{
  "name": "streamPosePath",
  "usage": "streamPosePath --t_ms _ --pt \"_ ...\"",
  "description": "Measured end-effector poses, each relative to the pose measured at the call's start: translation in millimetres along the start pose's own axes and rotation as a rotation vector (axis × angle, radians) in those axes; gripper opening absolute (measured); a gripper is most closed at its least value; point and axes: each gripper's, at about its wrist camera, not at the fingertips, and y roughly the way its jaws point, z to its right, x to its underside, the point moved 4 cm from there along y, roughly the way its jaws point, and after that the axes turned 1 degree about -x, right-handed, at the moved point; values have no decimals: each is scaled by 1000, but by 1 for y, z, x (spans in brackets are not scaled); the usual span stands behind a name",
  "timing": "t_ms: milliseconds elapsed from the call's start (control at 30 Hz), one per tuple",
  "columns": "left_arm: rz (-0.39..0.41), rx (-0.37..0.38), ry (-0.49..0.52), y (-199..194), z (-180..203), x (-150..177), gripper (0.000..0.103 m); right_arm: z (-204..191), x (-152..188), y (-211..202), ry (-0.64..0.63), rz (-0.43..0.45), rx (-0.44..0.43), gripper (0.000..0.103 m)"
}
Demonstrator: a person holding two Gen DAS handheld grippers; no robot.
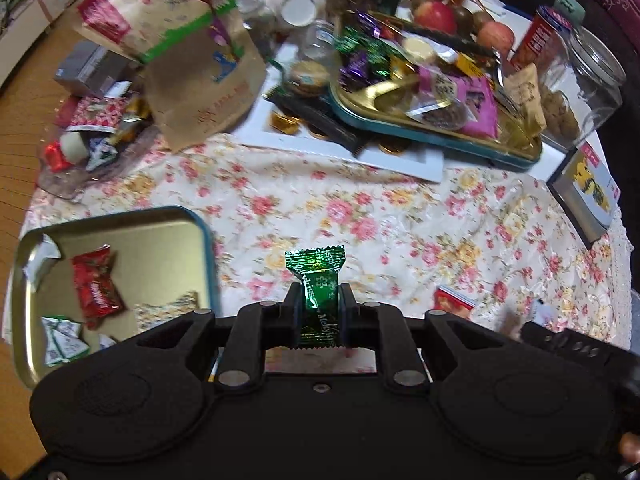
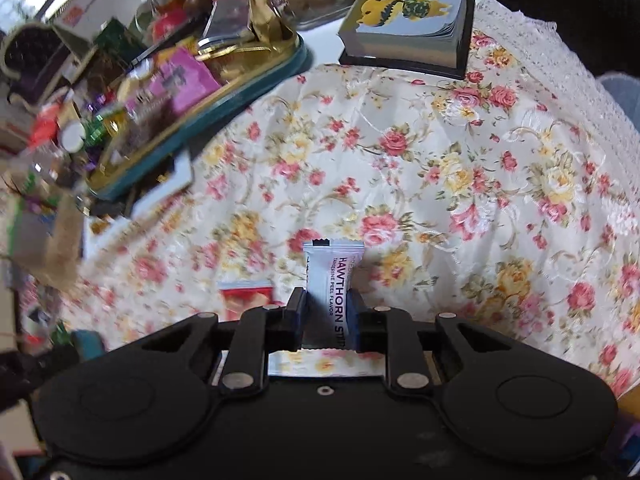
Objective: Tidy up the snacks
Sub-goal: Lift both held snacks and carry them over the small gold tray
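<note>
My left gripper (image 1: 319, 300) is shut on a green foil candy (image 1: 318, 280) and holds it upright above the floral tablecloth, just right of a gold tin tray (image 1: 160, 236). That tray holds a red snack packet (image 1: 96, 286) and a few small white and green packets. My right gripper (image 2: 326, 300) is shut on a white hawthorn strip packet (image 2: 332, 276), held above the cloth. A red and white snack packet (image 2: 246, 298) lies on the cloth just left of the right gripper; it also shows in the left wrist view (image 1: 454, 300).
A teal-rimmed gold tray (image 1: 516, 156) piled with snacks sits at the back, also in the right wrist view (image 2: 224, 100). A brown paper bag (image 1: 200, 80), a glass cookie jar (image 1: 588, 80), apples (image 1: 436, 16) and a notepad block (image 2: 408, 20) stand around it.
</note>
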Motion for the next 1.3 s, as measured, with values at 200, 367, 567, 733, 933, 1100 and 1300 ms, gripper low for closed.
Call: streamPosePath --t_ms 200,367,567,733,933,1100,1300 --pt "45 -84 -32 -21 -57 -2 23 -33 0 -13 -16 27 -48 23" --pt "92 -189 -109 -34 -120 2 23 -67 16 -6 -86 -3 -76 23" --pt "72 -224 -252 -30 -192 8 23 -114 40 -3 -203 -18 -110 23" --pt "40 -195 -342 -29 -229 10 23 -153 61 -6 -276 -21 -153 23" --pt "4 -160 -411 -26 -252 15 25 -204 88 -17 -342 -25 -238 23" --pt "-1 -172 -405 -25 -255 16 25 -245 110 -23 -393 -23 -305 23" --pt "20 -129 -407 -31 -253 10 28 -277 133 -23 -439 -36 -344 24"
